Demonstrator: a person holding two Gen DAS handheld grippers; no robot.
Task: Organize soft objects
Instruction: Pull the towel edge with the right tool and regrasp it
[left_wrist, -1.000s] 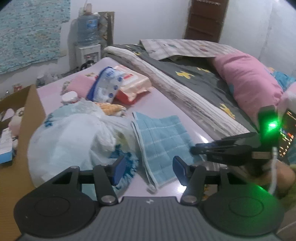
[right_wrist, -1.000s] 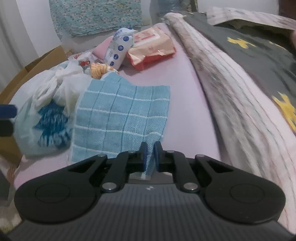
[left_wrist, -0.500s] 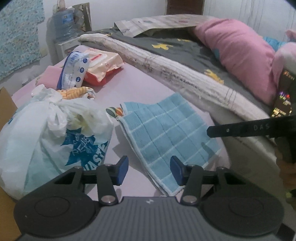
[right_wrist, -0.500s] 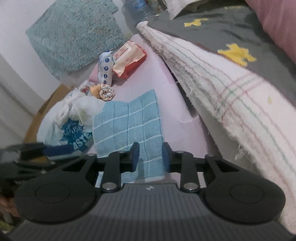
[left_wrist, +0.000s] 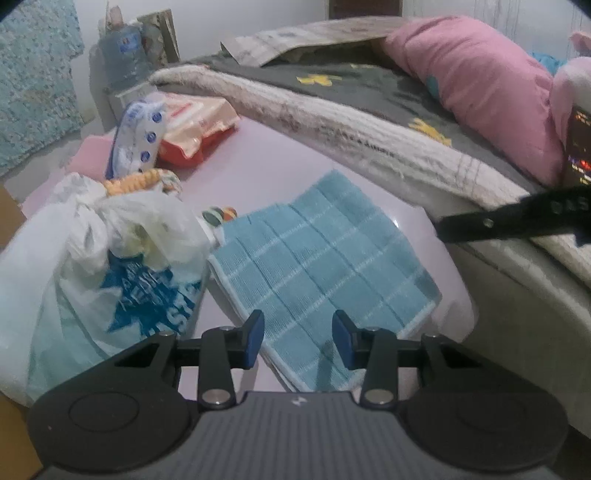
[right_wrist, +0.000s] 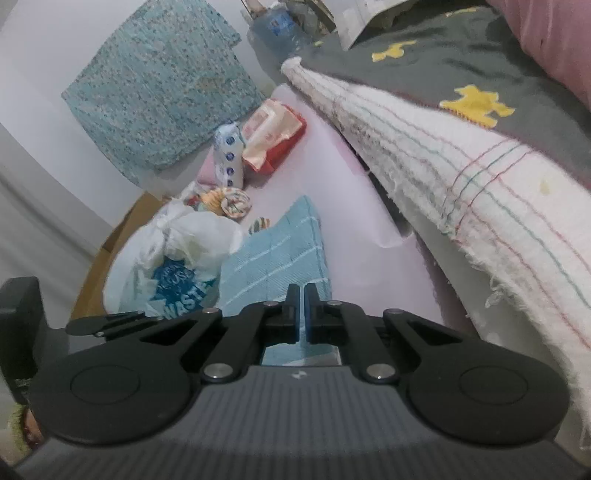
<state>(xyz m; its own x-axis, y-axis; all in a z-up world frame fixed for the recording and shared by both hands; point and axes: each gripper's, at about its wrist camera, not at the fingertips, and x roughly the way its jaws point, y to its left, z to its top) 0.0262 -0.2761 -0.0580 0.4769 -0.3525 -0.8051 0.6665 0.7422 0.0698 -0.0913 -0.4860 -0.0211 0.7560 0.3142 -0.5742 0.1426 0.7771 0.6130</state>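
On the pale pink surface (left_wrist: 280, 155) beside the bed lies the folded blue cloth (left_wrist: 325, 254), a white plastic bag (left_wrist: 110, 258) touching its left side. Above its near edge the left gripper (left_wrist: 297, 338) has been narrowing, pads clear of it. Only the right wrist view shows the right gripper (right_wrist: 300, 314) fully closed over the cloth's near right corner; whether it pinches fabric cannot be told.

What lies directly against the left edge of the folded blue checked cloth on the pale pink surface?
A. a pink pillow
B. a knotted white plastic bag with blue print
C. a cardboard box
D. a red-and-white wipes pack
B: in the left wrist view the knotted white plastic bag with blue print sits right beside the folded blue checked cloth, touching its left edge.
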